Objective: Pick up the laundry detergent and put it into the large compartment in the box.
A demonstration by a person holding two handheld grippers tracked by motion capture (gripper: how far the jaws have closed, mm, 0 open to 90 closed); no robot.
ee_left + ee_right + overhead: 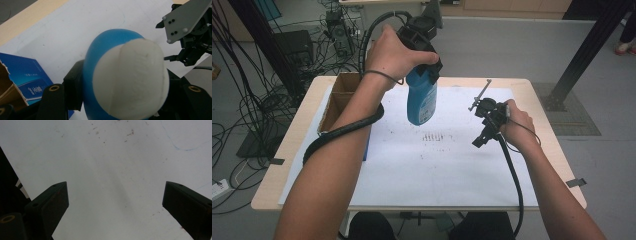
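Left gripper [424, 60] clamps blue bottle [421, 102] near white cap, hanging upright above white sheet [452, 165] for carrying; right gripper [484, 122] low over sheet, jaws wide, ready to assist.

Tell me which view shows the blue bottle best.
The high view: the blue bottle hangs there full length over the white sheet, clamped by the left hand-held gripper. The left gripper view gives a close look down on its white cap.

Print on the blue box [27, 77] is unreadable.
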